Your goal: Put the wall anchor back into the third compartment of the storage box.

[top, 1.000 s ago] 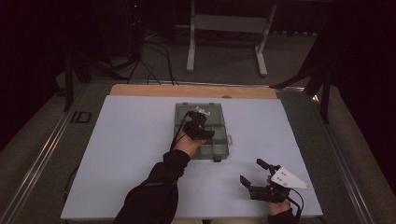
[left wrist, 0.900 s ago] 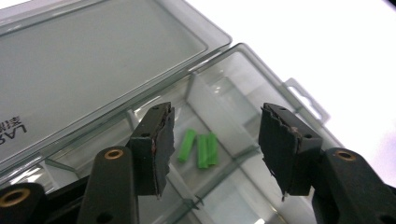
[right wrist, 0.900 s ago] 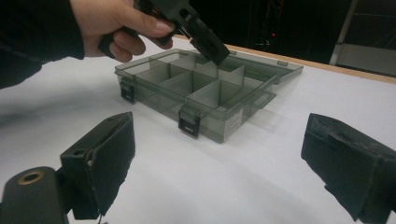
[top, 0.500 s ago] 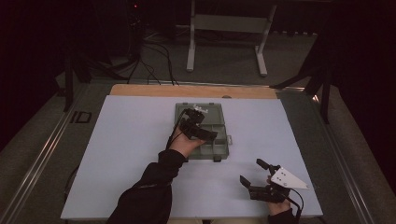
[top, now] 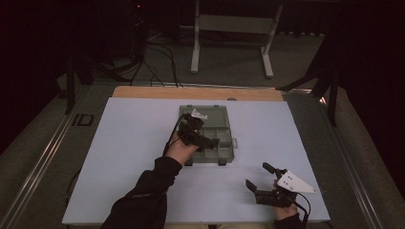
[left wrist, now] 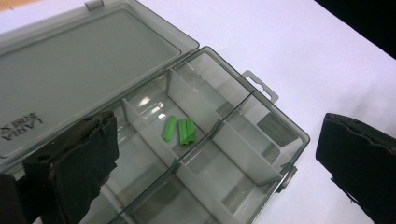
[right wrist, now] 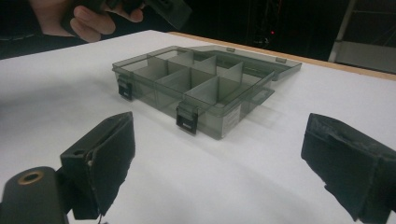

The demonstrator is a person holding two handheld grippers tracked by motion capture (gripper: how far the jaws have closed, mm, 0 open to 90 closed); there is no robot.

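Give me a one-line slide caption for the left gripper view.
Open left gripper above a clear compartment box, three green pieces lying in one compartment, lid folded back.

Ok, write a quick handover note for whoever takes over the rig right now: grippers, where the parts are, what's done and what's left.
Left gripper: over the box, jaws wide open after just opening, nothing between them.
Right gripper: open, empty, low over the white table sheet near the front edge.
Smoky transparent plastic compartment box: mid-table, lid folded back flat.
Small green plastic pieces: three or so, lying together in one middle compartment.
Done: those green pieces are in the box.
Left: probably closing and latching the lid; other compartments look empty, and I see no further loose parts on the sheet.
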